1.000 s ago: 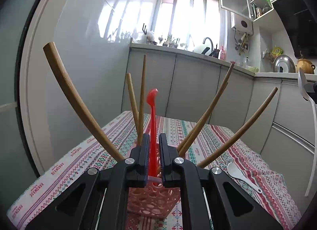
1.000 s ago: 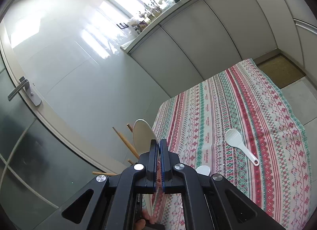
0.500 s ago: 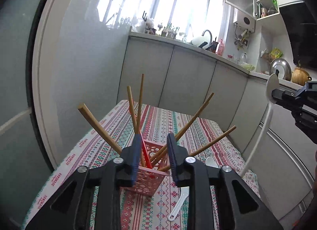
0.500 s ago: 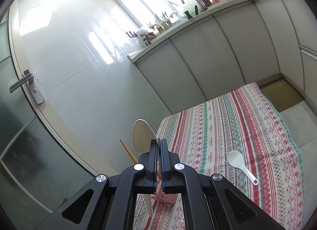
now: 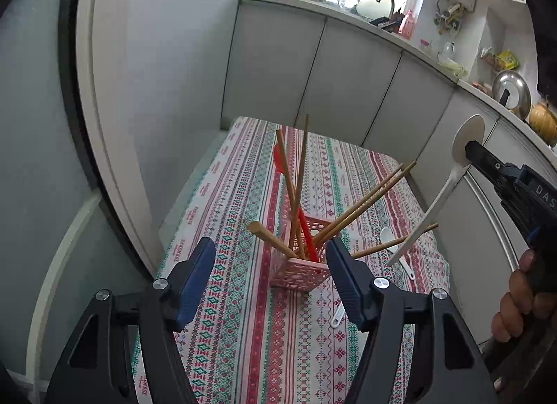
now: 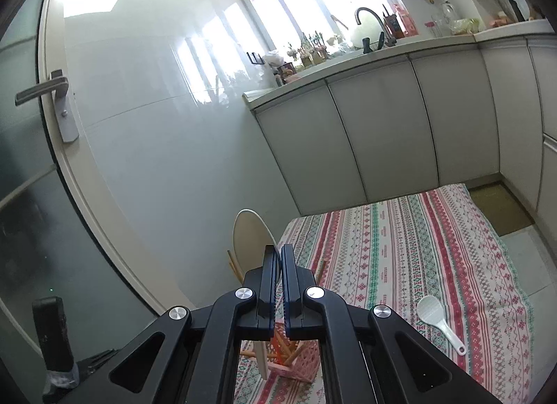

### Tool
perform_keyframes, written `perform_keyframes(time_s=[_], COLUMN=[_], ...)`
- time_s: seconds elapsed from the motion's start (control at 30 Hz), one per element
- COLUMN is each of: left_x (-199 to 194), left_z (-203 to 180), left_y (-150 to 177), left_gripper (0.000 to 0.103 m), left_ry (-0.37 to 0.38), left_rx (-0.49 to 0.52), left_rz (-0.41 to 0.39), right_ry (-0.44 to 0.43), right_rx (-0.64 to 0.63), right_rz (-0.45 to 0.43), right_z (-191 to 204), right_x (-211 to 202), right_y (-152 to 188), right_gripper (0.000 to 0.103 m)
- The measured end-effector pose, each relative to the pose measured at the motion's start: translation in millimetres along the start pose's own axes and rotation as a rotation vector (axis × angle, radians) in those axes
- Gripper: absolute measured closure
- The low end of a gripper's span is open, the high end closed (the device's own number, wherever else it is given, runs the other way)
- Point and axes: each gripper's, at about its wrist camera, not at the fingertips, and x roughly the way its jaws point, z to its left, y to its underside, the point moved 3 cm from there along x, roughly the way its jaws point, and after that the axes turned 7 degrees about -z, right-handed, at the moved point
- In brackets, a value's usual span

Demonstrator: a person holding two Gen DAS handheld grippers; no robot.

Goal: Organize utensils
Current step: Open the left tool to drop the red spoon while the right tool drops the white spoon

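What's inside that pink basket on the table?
The pink basket holds several wooden chopsticks fanning outward and one red utensil standing among them. Their lower ends and the basket's bottom are hidden by its walls.

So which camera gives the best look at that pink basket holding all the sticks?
The left wrist view. There the pink basket stands whole on the striped tablecloth, framed between the open left tongs, its chopsticks fanning out. In the right wrist view the shut right tongs hide most of the basket.
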Motion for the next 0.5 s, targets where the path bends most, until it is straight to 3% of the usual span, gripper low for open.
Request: perform_keyframes(time_s=[0.13,0.3,0.5], left_x=[-3,-15,-19], left_z=[14,24,37], left_y=[-1,-12,-24], left_gripper=[0.034,0.034,0.034], left_ry=[0.031,0.052,0.051], left_rx=[-0.036,-0.048,-0.083], left_rz=[0.04,0.014,0.003], right_ry=[0.058,0.169,0.253], right_rx=[-0.094,-0.248,-0.345], right_rz=[-0.014,-0.047,-0.08], right_z=[25,52,59], right_x=[22,47,65], right_y=[15,39,62], right_gripper=[0.1,0.1,0.1])
